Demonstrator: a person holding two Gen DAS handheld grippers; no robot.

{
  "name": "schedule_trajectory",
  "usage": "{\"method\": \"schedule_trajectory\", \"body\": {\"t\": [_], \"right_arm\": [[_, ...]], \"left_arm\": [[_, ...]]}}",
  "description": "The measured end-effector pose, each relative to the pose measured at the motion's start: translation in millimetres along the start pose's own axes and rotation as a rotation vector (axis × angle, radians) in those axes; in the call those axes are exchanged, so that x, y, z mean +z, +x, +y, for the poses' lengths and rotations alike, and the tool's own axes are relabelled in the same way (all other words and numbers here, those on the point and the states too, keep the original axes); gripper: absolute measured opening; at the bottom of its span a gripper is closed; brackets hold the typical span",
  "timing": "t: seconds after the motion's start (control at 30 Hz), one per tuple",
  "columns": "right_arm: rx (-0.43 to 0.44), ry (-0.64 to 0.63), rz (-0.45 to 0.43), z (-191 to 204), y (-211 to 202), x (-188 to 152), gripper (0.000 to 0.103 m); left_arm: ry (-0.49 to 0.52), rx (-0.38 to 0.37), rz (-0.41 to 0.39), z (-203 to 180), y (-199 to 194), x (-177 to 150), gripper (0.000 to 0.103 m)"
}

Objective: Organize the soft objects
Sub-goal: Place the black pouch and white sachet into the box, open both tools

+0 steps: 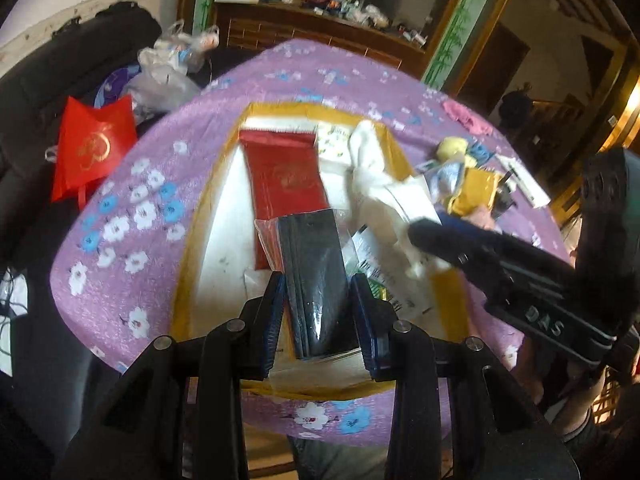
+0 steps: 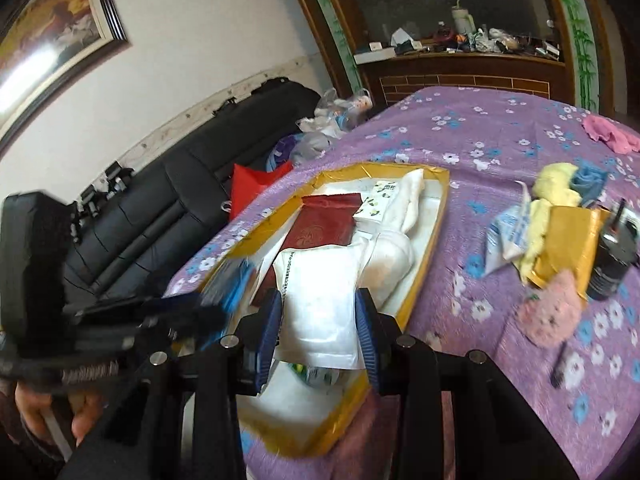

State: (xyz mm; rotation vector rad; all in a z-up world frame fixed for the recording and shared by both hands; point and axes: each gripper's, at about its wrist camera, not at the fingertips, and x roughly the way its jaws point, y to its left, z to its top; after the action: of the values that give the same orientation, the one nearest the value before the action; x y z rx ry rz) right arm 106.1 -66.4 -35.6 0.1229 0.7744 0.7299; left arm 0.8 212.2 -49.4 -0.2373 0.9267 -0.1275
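A gold-rimmed tray [image 1: 188,264] [image 2: 424,252] lies on the purple flowered tablecloth. It holds a red packet [image 1: 284,176] [image 2: 324,228], a white cloth [image 1: 368,156] [image 2: 396,248] and a small flowered pack [image 2: 378,200]. My left gripper [image 1: 318,300] holds a black packet in clear wrap [image 1: 316,280] between its fingers over the tray. My right gripper [image 2: 318,316] holds a white pouch [image 2: 320,304] over the tray's near end. The right gripper also shows in the left wrist view [image 1: 424,236], blurred.
To the right of the tray lie yellow cloth [image 2: 556,184], blue cloth [image 2: 590,180], a gold packet [image 2: 568,240], a pink plush [image 2: 552,312], a dark jar [image 2: 612,260] and pink cloth [image 2: 608,132]. A black sofa [image 2: 160,208] with a red bag [image 1: 92,148] stands left.
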Motion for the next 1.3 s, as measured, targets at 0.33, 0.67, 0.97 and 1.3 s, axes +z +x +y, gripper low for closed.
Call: {"method": "schedule_trajectory", "body": {"t": [0.33, 0.67, 0.97, 1.3], "right_arm": [[0.042, 0.053, 0.027, -6, 11, -5, 0.054], [0.089, 0.133, -0.035, -26, -23, -11, 0.068], [-0.057, 0.239, -0.043, -104, -83, -50, 0.068], [-0.386, 0.465, -0.052, -239, -149, -65, 0.069]], "left_arm": [[-0.153, -0.131, 0.008, 27, 5, -7, 0.055], [-0.192, -0.166, -0.135, 15, -26, -7, 0.071], [0.011, -0.275, -0.062, -76, -10, -6, 0.071], [0.11, -0.303, -0.001, -133, 12, -2, 0.071]]}}
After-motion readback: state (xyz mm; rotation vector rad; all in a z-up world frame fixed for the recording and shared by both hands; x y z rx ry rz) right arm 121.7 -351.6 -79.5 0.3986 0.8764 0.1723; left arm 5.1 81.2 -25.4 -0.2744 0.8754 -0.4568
